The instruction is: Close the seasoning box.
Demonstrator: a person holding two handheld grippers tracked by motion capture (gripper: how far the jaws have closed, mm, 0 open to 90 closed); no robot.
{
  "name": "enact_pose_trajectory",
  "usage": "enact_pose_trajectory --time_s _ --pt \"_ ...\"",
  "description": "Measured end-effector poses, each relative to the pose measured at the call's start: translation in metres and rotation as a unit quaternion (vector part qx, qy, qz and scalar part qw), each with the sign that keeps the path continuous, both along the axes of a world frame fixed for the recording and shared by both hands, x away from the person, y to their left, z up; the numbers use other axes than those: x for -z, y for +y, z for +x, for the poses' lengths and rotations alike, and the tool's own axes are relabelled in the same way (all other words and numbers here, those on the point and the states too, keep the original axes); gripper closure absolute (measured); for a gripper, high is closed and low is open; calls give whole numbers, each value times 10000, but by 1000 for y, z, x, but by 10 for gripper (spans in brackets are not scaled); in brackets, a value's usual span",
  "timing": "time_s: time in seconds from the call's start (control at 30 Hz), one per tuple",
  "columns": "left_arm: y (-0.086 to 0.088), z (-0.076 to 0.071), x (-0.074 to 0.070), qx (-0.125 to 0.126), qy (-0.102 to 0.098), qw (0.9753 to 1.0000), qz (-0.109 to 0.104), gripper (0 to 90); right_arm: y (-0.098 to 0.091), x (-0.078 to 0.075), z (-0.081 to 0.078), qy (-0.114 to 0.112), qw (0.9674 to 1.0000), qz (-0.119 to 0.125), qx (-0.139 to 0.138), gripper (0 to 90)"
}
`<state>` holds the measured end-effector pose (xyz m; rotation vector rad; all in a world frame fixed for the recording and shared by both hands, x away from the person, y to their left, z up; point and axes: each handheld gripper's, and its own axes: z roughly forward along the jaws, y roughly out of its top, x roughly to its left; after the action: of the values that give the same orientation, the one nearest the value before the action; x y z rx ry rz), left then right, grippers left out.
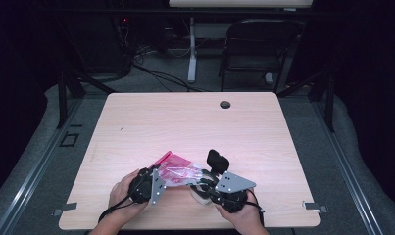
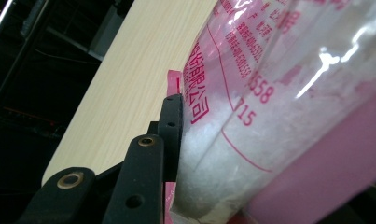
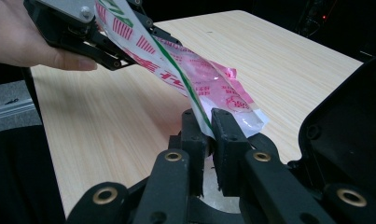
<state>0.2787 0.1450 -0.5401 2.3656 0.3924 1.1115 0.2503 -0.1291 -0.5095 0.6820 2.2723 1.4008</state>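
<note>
A clear plastic bag (image 1: 178, 171) with pink and red print hangs stretched between the two grippers, just above the near part of the wooden table (image 1: 185, 122). My left gripper (image 1: 157, 182) is shut on one end of it. In the left gripper view one black finger (image 2: 172, 121) presses on the bag (image 2: 269, 116), which holds something white, and the other jaw is hidden behind it. My right gripper (image 3: 210, 125) has its jaws close together on a green-striped edge of the bag (image 3: 209, 79). The left gripper (image 3: 106, 39) and its hand hold the bag's upper end.
The tabletop has a round cable hole (image 1: 225, 104) near its far edge. A black folding chair (image 1: 259, 44) and cables stand on the floor beyond the table. Both hands work close to the near table edge (image 1: 185, 226).
</note>
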Motion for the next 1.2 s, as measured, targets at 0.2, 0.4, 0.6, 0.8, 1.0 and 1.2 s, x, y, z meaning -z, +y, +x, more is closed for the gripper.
enact_pose_trajectory --time_s 0.2,0.4,0.6,0.8,1.0,1.2 --pt "1 2 2 -4 138 9999 -85 717 1 0 0 8 10000 38 -23 831" --pt "2 4 4 -6 334 9993 -138 718 2 1 0 1 10000 40 -4 787" --pt "4 5 5 -15 383 9991 -176 718 3 2 1 -14 10000 41 43 706" --pt "5 7 8 -17 474 9987 -208 720 2 2 2 -52 9999 17 97 630" --pt "8 9 8 -16 596 9978 -273 721 2 3 3 -37 9999 59 113 612" --pt "8 11 10 12 650 9975 -285 721 1 3 3 -34 9999 59 141 607"
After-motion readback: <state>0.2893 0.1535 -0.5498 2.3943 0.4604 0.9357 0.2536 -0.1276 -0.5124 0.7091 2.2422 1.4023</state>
